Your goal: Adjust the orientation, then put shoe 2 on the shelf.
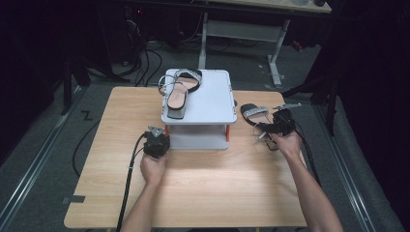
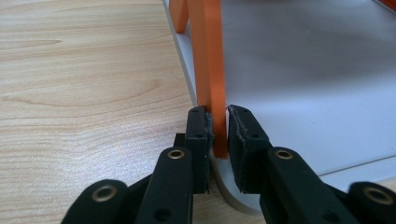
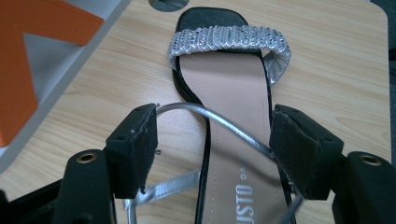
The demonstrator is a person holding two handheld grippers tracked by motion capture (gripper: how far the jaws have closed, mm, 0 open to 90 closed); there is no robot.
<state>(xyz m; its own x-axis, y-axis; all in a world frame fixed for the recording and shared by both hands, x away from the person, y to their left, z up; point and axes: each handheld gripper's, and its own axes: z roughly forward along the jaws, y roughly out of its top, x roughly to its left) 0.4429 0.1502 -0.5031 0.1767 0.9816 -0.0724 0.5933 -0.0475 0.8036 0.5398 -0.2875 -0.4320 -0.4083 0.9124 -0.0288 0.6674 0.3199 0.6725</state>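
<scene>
The left tool (image 2: 219,135) is clamped on the rack's orange leg (image 2: 211,70), while the right tool (image 3: 212,149) is held open astride the sandal (image 3: 233,107) on the tabletop (image 1: 217,193).

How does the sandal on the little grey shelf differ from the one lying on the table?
The sandal on the shelf sits raised on the grey shelf's top, away from both grippers; the sandal on the table lies flat on the wood between the right gripper's open jaws. Both share black soles, tan insoles and silver straps.
</scene>
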